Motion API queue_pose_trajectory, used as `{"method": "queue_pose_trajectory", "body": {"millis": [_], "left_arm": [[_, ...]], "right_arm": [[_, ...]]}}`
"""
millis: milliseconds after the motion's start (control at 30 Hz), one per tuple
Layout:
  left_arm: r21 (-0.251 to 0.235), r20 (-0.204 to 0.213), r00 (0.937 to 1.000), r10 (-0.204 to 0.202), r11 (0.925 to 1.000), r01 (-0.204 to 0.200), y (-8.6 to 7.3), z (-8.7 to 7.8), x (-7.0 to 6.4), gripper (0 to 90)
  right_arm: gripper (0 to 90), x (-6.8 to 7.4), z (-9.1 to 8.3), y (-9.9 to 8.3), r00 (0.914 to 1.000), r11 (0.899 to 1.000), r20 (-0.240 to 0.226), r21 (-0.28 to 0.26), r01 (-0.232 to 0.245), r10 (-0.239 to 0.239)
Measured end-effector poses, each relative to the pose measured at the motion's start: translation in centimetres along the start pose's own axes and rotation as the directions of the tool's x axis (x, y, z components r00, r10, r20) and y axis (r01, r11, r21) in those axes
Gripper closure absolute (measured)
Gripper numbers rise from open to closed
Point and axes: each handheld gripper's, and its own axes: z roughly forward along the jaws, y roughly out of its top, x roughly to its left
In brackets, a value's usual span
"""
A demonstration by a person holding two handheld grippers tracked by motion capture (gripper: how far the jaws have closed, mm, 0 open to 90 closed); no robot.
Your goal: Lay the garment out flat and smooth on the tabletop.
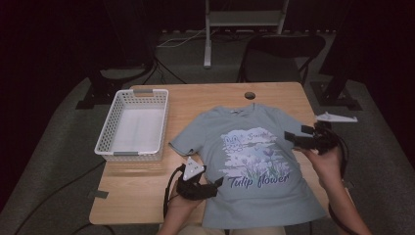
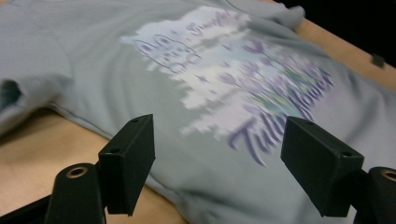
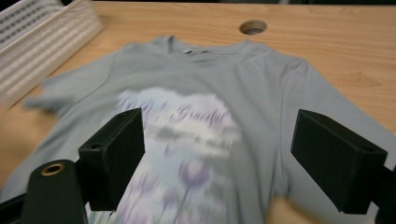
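T-shirt (image 1: 254,161): grey-blue, "Tulip flower" print, spread flat face up on right half of table (image 1: 205,98), collar toward far edge, hem overhanging near edge.
L gripper (image 1: 218,183): jaws wide apart, nothing held, over shirt's left side nr near edge.
R gripper (image 1: 288,137): jaws apart, nothing held, over right sleeve at right edge.
Basket (image 1: 110,129): white, far-left corner, apart from shirt.

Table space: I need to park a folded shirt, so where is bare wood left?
Free: the front-left corner of the table, between the white basket and the near edge, and the strip behind the T-shirt collar around the cable hole. The right side is crowded; the T-shirt nearly reaches that edge.
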Motion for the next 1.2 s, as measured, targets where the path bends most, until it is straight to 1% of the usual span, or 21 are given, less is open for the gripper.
{"method": "queue_pose_trajectory", "body": {"millis": [67, 133, 200, 267, 300, 367, 467, 533, 600, 633, 700, 733, 767, 800, 833, 867, 900, 933, 1033, 1067, 1200], "left_arm": [[0.012, 0.001, 0.9994, 0.035, 0.9993, -0.035, -0.4, -0.1, -1.1, 27.6], [0.037, 0.027, 0.9976, 0.064, 0.9972, -0.065, -0.7, 0.1, -1.8, 27.6], [0.058, 0.039, 0.9953, 0.089, 0.9942, -0.091, -1.0, 0.4, -2.5, 27.6], [0.069, 0.057, 0.9943, 0.090, 0.9932, -0.094, -1.3, 0.6, -2.9, 27.6], [0.080, 0.069, 0.9933, 0.093, 0.9919, -0.098, -1.5, 0.6, -3.1, 27.6], [0.094, 0.083, 0.9912, 0.103, 0.9895, -0.110, -1.8, 0.6, -3.5, 27.6], [0.121, 0.101, 0.9888, 0.110, 0.9851, -0.122, -2.2, 0.8, -3.6, 27.7], [0.134, 0.107, 0.9888, 0.104, 0.9839, -0.118, -2.5, 1.1, -3.6, 27.6], [0.152, 0.111, 0.9874, 0.113, 0.9800, -0.129, -2.7, 1.4, -3.6, 27.7], [0.159, 0.114, 0.9870, 0.114, 0.9785, -0.131, -2.8, 1.6, -3.5, 27.7], [0.165, 0.117, 0.9864, 0.116, 0.9772, -0.134, -2.8, 1.7, -3.5, 27.7], [0.175, 0.117, 0.9852, 0.125, 0.9740, -0.144, -2.8, 1.9, -3.4, 27.7], [0.188, 0.116, 0.9848, 0.130, 0.9707, -0.150, -2.7, 2.2, -3.3, 27.6], [0.188, 0.116, 0.9848, 0.130, 0.9707, -0.150, -2.7, 2.2, -3.3, 27.6], [0.188, 0.116, 0.9841, 0.134, 0.9699, -0.155, -2.7, 2.4, -3.2, 27.6], [0.191, 0.111, 0.9837, 0.141, 0.9683, -0.161, -2.6, 2.5, -3.2, 27.7], [0.196, 0.107, 0.9828, 0.151, 0.9657, -0.170, -2.5, 2.6, -3.3, 27.7], [0.203, 0.100, 0.9801, 0.171, 0.9610, -0.188, -2.4, 2.8, -3.2, 27.7], [0.208, 0.093, 0.9818, 0.165, 0.9612, -0.182, -2.1, 3.0, -2.7, 27.6], [0.214, 0.087, 0.9814, 0.171, 0.9591, -0.186, -1.8, 3.2, -2.4, 27.7], [0.219, 0.079, 0.9822, 0.170, 0.9582, -0.184, -1.3, 3.8, -1.9, 27.6]], "right_arm": [[17.0, -0.2, 2.4, 1.3, 0.9994, 0.999, 0.033, 0.044, -0.014, 0.013], [17.1, -0.2, 4.9, 2.2, 0.9978, 0.996, 0.055, 0.084, -0.041, 0.037], [17.2, -0.3, 7.4, 2.8, 0.9943, 0.990, 0.099, 0.131, -0.053, 0.040], [18.7, -0.3, 9.8, 2.9, 0.9909, 0.981, 0.122, 0.178, -0.078, 0.057], [18.7, -0.4, 10.9, 2.8, 0.9877, 0.977, 0.145, 0.195, -0.087, 0.059], [18.7, -0.6, 12.8, 2.6, 0.9837, 0.968, 0.161, 0.223, -0.115, 0.080], [18.8, -0.8, 15.0, 2.4, 0.9784, 0.957, 0.189, 0.257, -0.133, 0.085], [18.8, -0.8, 16.1, 2.2, 0.9737, 0.952, 0.214, 0.274, -0.138, 0.079], [18.7, -0.9, 17.1, 2.0, 0.9701, 0.945, 0.227, 0.289, -0.152, 0.086], [19.3, -0.8, 17.3, 1.9, 0.9665, 0.950, 0.245, 0.276, -0.147, 0.078], [19.3, -0.6, 17.7, 2.0, 0.9575, 0.953, 0.285, 0.276, -0.126, 0.044], [19.3, -0.6, 17.7, 2.0, 0.9575, 0.953, 0.285, 0.276, -0.126, 0.044], [19.4, -0.6, 18.0, 2.0, 0.9459, 0.954, 0.324, 0.278, -0.112, 0.017], [19.4, -0.6, 18.0, 2.0, 0.9459, 0.954, 0.324, 0.278, -0.112, 0.017], [19.3, -0.6, 18.1, 1.9, 0.9392, 0.955, 0.343, 0.278, -0.106, 0.004], [19.3, -0.7, 18.2, 1.9, 0.9362, 0.957, 0.351, 0.272, -0.103, 0.001], [19.3, -0.8, 18.2, 1.9, 0.9346, 0.958, 0.356, 0.265, -0.108, 0.007], [19.3, -0.9, 18.3, 2.0, 0.9330, 0.959, 0.360, 0.260, -0.110, 0.009], [19.3, -1.4, 18.7, 2.4, 0.9302, 0.960, 0.367, 0.256, -0.116, 0.015], [19.3, -1.8, 19.0, 2.7, 0.9283, 0.959, 0.371, 0.255, -0.123, 0.020], [19.3, -2.3, 19.6, 3.3, 0.9252, 0.957, 0.379, 0.259, -0.133, 0.026]]}}
